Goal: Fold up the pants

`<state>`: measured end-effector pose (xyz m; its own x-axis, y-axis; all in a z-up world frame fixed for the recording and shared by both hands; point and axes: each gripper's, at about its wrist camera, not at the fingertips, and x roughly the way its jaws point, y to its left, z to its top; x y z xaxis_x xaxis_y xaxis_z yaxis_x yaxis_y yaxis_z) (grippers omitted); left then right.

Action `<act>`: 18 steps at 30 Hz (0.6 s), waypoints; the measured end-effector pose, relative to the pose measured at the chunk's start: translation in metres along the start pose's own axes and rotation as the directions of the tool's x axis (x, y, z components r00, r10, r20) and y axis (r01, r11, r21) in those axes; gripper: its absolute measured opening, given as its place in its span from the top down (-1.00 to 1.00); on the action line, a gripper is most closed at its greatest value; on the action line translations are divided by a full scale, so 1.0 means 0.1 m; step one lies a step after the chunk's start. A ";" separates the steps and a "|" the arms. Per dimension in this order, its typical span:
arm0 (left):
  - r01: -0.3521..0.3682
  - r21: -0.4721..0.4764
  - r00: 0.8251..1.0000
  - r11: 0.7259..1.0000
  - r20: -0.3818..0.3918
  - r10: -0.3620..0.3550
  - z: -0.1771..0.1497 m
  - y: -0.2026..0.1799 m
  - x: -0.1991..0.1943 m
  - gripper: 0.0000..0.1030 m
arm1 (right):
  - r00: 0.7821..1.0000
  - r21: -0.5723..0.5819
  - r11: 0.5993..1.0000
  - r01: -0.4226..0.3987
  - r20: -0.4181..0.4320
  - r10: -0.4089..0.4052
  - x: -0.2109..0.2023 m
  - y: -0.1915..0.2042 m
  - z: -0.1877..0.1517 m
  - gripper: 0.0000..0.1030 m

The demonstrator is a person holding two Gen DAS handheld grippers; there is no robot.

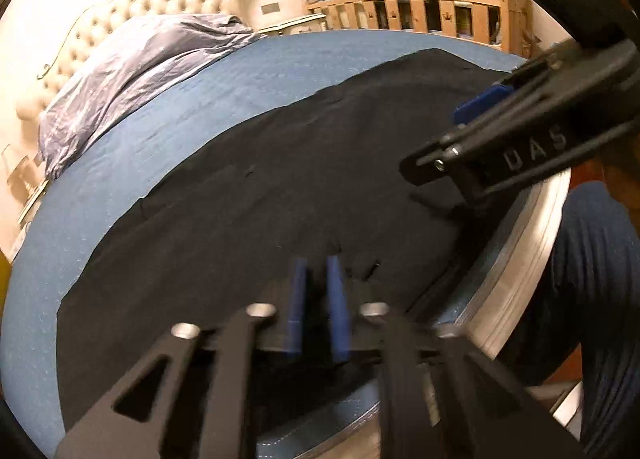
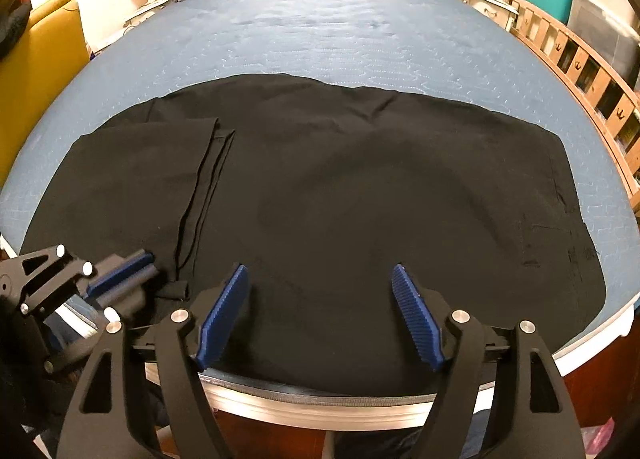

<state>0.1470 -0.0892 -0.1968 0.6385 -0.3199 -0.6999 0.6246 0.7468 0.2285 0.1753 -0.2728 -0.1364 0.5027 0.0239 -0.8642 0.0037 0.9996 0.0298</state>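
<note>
— How do the claws stand?

— The right gripper (image 2: 320, 279) is spread wide with nothing between its blue pads (image 2: 222, 315), low in the frame over the black pants (image 2: 340, 187). The left gripper (image 1: 318, 263) is nearly clenched; its narrow gap sits at the pants' near edge, but I cannot tell if cloth is pinched.

— Where are the pants?

— Flat across the blue mattress (image 2: 320, 31), filling mid-frame.

— Any writing?

— "UAS" on the right gripper's body, right of the left-wrist view.

The right hand-held gripper (image 1: 472, 115) is cut off at 3 o'clock; the pants (image 1: 260, 199) hide the left hand-held gripper's (image 1: 318, 279) tips.
</note>
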 end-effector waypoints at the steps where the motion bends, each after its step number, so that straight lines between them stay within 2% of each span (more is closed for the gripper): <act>1: 0.014 -0.015 1.000 1.000 0.002 -0.014 0.05 0.03 -0.01 0.97 | 1.000 0.002 1.000 -0.001 0.001 0.001 0.01 0.00 0.00 -0.43; 7: 0.031 -0.010 0.998 0.999 0.052 -0.030 0.13 0.01 -0.23 1.00 | 1.000 0.002 1.000 -0.003 0.002 0.003 -0.03 0.04 -0.04 -0.44; 10: 0.028 0.023 0.999 0.999 0.033 -0.029 0.11 -0.10 -0.18 1.00 | 1.000 0.001 1.000 -0.004 0.000 0.004 -0.05 0.05 -0.05 -0.44; 13: 0.031 -0.017 0.998 0.999 0.048 -0.030 0.09 -0.07 -0.20 1.00 | 1.000 -0.002 1.000 0.000 0.001 0.000 -0.06 0.04 -0.06 -0.48; 14: 0.015 -0.042 0.998 0.999 0.070 -0.012 0.08 -0.05 -0.24 0.85 | 1.000 -0.001 1.000 0.001 0.001 -0.001 -0.05 0.04 -0.06 -0.50; 15: 0.007 -0.053 0.996 0.999 0.084 -0.002 0.08 -0.01 -0.27 0.56 | 1.000 0.003 1.000 0.001 -0.004 -0.001 -0.03 0.03 -0.07 -0.50; 16: 0.001 -0.066 0.996 0.998 0.094 0.005 0.07 0.02 -0.28 -0.03 | 1.000 0.007 1.000 0.001 -0.007 -0.001 -0.02 0.02 -0.07 -0.50; 18: 0.011 -0.087 0.996 0.996 0.085 -0.004 0.01 0.10 -0.26 0.04 | 1.000 0.018 1.000 -0.001 -0.006 0.001 -0.02 0.00 -0.07 -0.50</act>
<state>0.1373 -0.0742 -0.1757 0.6722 -0.3714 -0.6405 0.5904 0.7908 0.1612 0.1681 -0.2728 -0.1388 0.4978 0.0253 -0.8669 0.0184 0.9990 0.0397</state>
